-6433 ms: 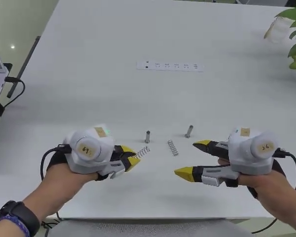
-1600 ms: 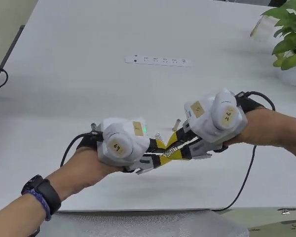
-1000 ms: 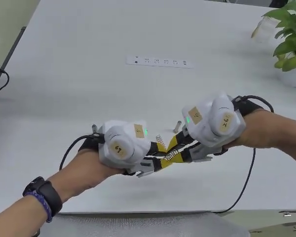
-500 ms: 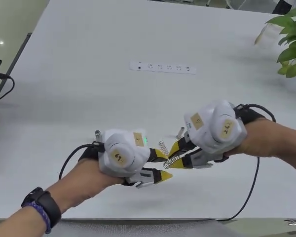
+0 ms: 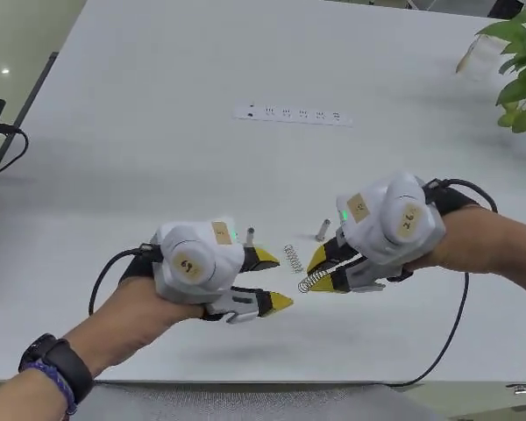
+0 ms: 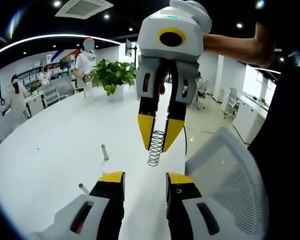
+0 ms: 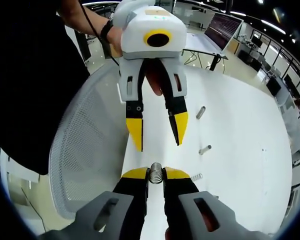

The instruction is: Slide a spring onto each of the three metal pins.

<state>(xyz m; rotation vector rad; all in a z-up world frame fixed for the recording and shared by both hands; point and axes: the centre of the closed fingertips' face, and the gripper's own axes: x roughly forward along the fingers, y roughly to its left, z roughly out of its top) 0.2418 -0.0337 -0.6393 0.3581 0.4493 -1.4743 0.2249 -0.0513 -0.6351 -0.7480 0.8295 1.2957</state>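
- Gaping wide over the near side of the table (image 5: 158, 132), the left gripper (image 5: 273, 281) holds nothing. Its jaws point toward the right gripper, close to it but apart.
- Just beyond those jaws stands the left pin (image 5: 250, 235), bare, with no coil on it.
- Next along, a loose spring (image 5: 292, 257) lies flat on the table between the two pins, with neither gripper on it.
- Then comes the right gripper (image 5: 318, 273), its jaws pinched narrow on the held spring (image 5: 309, 281). In the right gripper view the coil sits clamped right at the fingertips (image 7: 135, 175), and its free end pokes out toward the left gripper.
- Behind that gripper stands the right pin (image 5: 323, 230), bare as well.
- By my reckoning nothing is finished yet: I can make out two pins and neither wears a spring. One spring is in hand, seemingly clear of the table, so threading it onto a pin looks like the step ahead, with the other pins to follow.
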